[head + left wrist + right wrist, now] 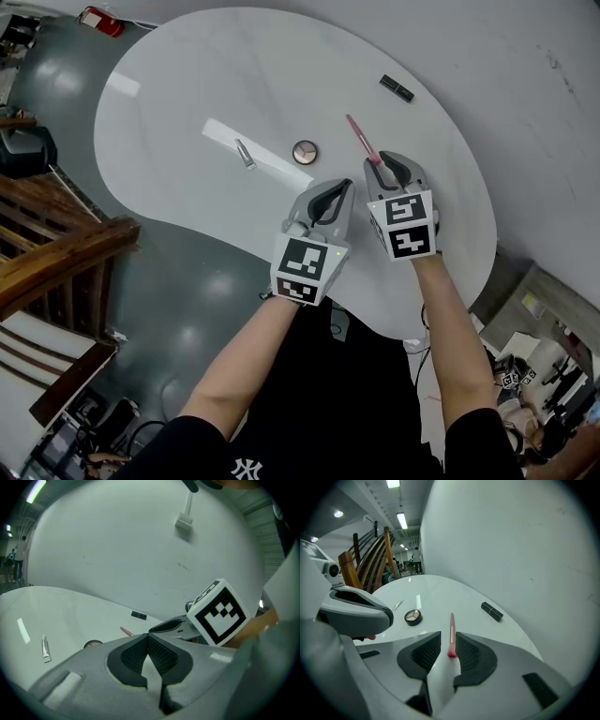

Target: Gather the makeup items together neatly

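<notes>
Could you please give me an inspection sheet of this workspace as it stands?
Surface: white table, glossy, four items on it.
Job's things: pink brush, round compact, black tube, silver tube, all spread apart.
Clutter: red object past the table's far edge, too small to identify.
Grippers: left gripper shut, empty; right gripper open, the brush's bristle end between its jaws, not gripped.
Cables: nothing seen on the table.
Surroundings: wooden railing, grey floor.
</notes>
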Tool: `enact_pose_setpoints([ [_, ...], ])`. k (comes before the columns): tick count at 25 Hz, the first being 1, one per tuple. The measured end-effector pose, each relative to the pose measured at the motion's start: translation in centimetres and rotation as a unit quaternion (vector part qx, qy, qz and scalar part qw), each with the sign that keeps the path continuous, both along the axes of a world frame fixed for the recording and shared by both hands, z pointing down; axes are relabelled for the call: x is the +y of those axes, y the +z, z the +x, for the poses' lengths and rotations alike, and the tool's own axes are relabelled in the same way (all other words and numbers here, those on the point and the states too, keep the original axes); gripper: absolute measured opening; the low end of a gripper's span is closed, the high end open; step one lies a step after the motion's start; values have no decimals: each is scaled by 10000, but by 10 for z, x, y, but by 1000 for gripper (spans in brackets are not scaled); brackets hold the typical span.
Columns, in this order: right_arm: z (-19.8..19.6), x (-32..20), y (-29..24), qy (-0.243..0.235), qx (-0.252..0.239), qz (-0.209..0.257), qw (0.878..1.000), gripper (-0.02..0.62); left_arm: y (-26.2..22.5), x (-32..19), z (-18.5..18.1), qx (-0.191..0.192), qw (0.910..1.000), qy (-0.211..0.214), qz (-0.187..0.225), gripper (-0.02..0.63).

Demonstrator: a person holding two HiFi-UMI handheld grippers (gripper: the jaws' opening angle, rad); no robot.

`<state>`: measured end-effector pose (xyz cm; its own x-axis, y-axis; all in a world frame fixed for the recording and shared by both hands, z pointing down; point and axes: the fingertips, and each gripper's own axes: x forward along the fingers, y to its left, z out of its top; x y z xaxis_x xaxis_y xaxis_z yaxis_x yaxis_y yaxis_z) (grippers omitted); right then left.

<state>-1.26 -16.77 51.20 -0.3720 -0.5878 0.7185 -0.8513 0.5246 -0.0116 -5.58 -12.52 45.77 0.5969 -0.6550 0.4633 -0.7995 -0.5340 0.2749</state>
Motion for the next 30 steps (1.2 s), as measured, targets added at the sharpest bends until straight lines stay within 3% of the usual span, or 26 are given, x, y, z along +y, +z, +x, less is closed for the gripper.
enact_pose_setpoints([
  [16,-6,-21,39,-92,440,-379,9983,107,26,-13,-8,19,9996,-166,-227,8],
  [21,-10,-19,42,-103,482,-515,9975,55,29,-16,-13,31,9995,-199,-249,8],
  [30,2,-9,30,559,-115,-631,9964,54,25,-6,-13,51,9995,-167,-270,8],
])
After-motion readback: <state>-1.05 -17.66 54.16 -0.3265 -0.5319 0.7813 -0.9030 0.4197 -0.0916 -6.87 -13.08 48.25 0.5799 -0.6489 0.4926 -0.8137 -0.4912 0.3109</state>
